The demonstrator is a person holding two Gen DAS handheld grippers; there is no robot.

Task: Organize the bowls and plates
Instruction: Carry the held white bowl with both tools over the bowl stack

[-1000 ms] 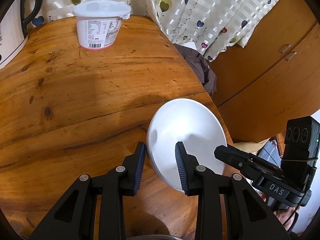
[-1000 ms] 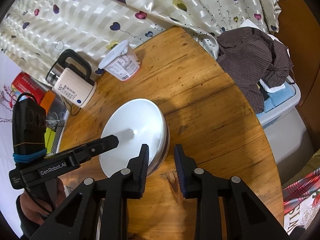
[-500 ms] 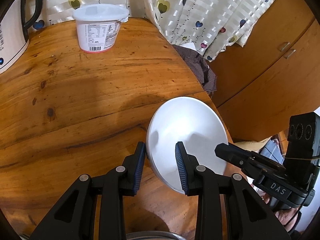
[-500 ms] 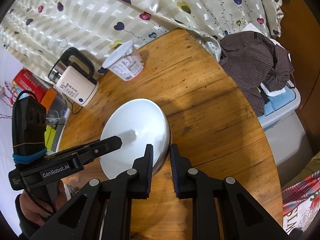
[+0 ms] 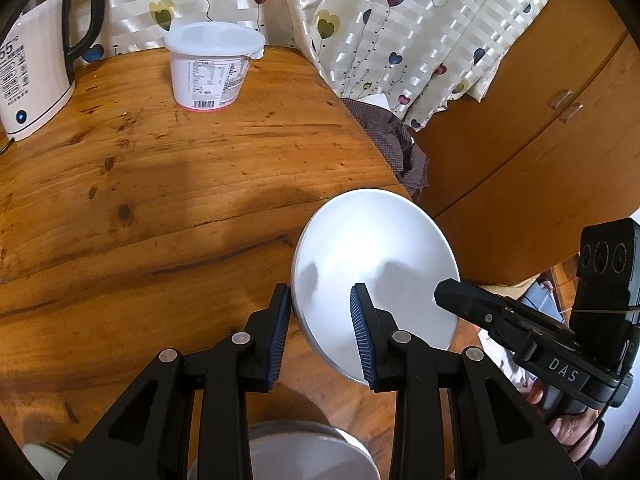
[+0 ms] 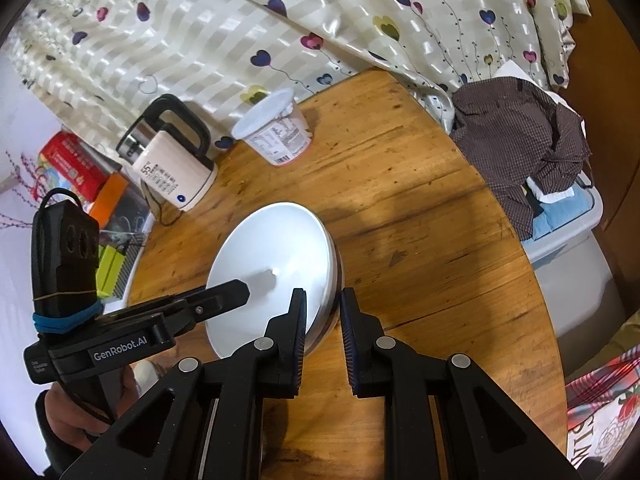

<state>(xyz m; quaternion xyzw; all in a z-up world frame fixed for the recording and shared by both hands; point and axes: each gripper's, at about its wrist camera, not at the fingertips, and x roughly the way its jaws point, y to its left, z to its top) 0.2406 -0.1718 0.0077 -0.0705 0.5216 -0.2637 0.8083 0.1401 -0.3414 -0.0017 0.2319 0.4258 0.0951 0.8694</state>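
Observation:
A white bowl (image 5: 372,264) hangs tilted over the near right edge of the round wooden table (image 5: 160,184), held from both sides. My left gripper (image 5: 320,300) is shut on its left rim, one pad outside the wall and one inside. My right gripper (image 6: 323,296) is shut on the opposite rim, where a dark band shows under the white bowl (image 6: 276,264). Each gripper also shows in the other's view: the right gripper (image 5: 452,296) at the bowl's right rim, the left gripper (image 6: 236,292) at its left. A grey metal dish (image 5: 304,452) lies below my left gripper.
A lidded white tub (image 5: 212,68) and a cream electric kettle (image 5: 28,80) stand at the table's far side by a heart-patterned curtain (image 6: 280,20). A brown shirt on a plastic bin (image 6: 524,148) and a wooden cabinet (image 5: 540,128) lie beyond the right edge.
The right jaws closed in onto the bowl's rim. Both grippers and the bowl then rose a little; the table, tub and kettle look farther off.

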